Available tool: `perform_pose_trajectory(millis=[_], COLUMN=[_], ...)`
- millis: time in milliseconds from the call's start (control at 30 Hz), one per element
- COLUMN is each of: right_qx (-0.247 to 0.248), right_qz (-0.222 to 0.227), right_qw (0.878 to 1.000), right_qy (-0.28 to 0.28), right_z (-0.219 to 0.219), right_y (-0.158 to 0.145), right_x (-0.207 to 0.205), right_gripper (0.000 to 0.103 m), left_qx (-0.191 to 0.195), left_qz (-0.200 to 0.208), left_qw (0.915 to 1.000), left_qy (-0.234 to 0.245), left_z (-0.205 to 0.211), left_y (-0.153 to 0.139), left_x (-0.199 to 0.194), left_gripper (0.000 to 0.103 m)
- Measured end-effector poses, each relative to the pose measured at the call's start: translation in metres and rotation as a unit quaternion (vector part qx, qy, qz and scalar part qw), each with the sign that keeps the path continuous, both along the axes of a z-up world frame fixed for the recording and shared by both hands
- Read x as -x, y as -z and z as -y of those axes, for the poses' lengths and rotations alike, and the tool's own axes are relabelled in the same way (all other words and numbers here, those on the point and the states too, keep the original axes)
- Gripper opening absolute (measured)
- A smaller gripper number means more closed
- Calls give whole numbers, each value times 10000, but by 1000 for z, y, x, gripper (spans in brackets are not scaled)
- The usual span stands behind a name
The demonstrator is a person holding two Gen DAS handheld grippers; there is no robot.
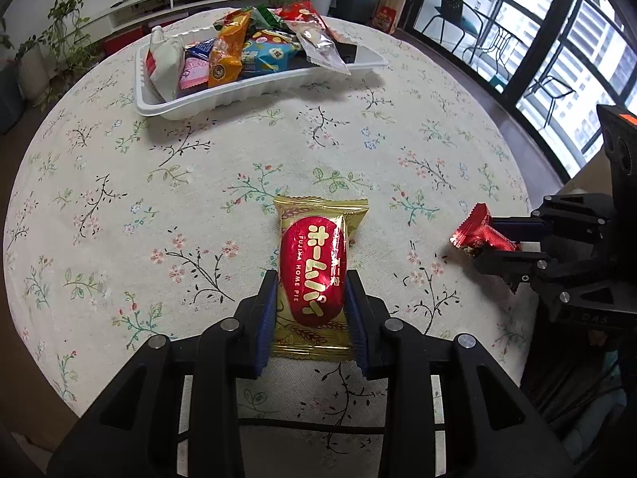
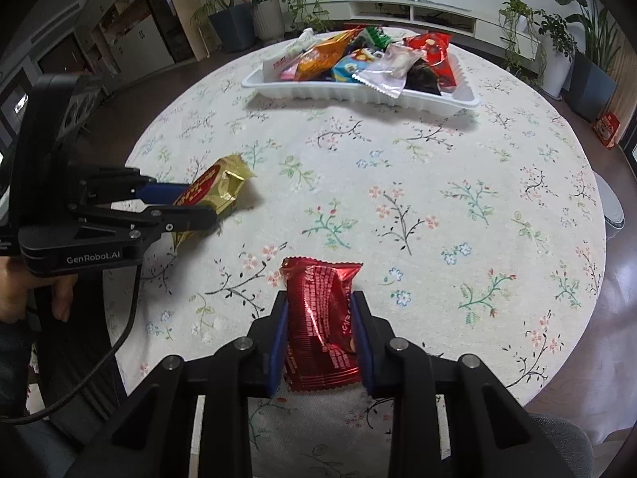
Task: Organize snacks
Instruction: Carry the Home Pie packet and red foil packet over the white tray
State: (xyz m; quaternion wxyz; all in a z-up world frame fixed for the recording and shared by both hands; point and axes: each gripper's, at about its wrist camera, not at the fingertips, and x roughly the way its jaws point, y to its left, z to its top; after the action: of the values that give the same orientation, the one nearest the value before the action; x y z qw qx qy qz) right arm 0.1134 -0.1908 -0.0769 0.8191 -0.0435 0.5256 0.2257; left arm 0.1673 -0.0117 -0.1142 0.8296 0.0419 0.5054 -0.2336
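Note:
My left gripper (image 1: 312, 279) is shut on a gold and red Home Pie packet (image 1: 314, 275), held just above the floral tablecloth; it also shows in the right wrist view (image 2: 211, 195). My right gripper (image 2: 318, 298) is shut on a red foil snack packet (image 2: 320, 322), which also shows in the left wrist view (image 1: 477, 233). A white plastic tray (image 1: 254, 97) holding several snack packets stands at the far side of the table, also in the right wrist view (image 2: 358, 95).
The round table has a floral cloth (image 1: 199, 183). Potted plants (image 2: 557, 44) and a low white shelf (image 2: 418, 12) stand beyond it. Glass balcony doors (image 1: 557, 51) are to the right of the left wrist view. A red box (image 2: 607, 127) sits on the floor.

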Motion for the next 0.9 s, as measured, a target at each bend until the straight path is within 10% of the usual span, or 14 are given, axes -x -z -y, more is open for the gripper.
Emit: perform_pose_trajectory(millis=[900], right_qx=[-710], right_qz=[744], right_qw=[9931], right_qy=[568], right_z=[20], right_y=[-97], right_x=[-177], right_gripper=[32], left_qx=[828], left_qz=[876], left_qw=[9903], left_qy=[-688], left_z=[-54], left_y=[-125], left_x=[-147], left_gripper=[30])
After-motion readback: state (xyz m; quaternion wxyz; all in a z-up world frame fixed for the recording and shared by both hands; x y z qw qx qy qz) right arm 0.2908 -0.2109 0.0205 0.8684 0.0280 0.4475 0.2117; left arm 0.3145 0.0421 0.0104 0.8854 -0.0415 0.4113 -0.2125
